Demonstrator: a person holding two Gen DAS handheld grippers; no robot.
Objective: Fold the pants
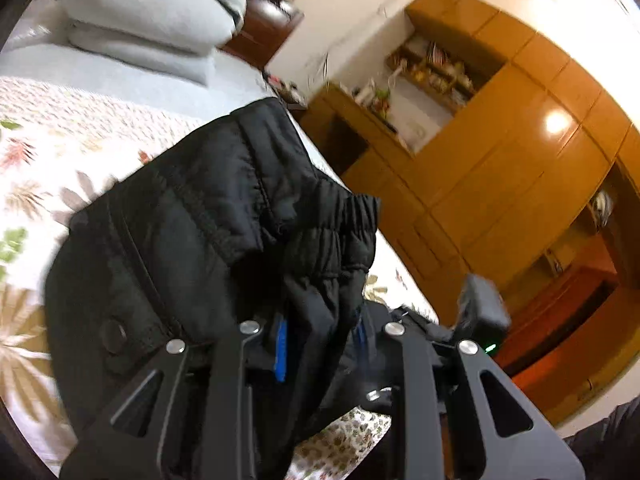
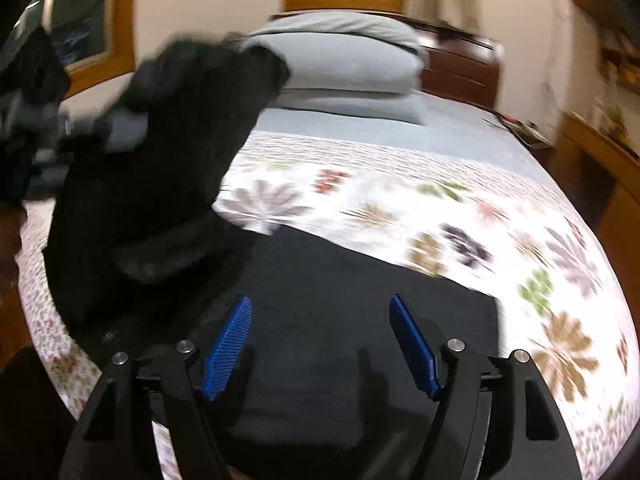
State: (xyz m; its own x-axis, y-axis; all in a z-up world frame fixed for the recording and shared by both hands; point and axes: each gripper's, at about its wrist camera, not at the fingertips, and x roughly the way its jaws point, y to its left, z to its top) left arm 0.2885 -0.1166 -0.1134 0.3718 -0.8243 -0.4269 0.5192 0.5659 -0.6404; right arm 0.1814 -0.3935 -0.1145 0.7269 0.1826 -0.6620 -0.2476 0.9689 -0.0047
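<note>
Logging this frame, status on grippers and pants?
Left gripper jaws shut on black pants, waistband end lifted. Right gripper jaws open, empty, over pants on the bed. Nothing in the way.

Black fabric of the pants (image 1: 224, 216) buries the left gripper (image 1: 320, 340) pads, leaving only blue slivers. In the right wrist view, motion blur smears the lifted pants (image 2: 160, 168) at ten o'clock, and the bottom edge crops their flat part.
</note>
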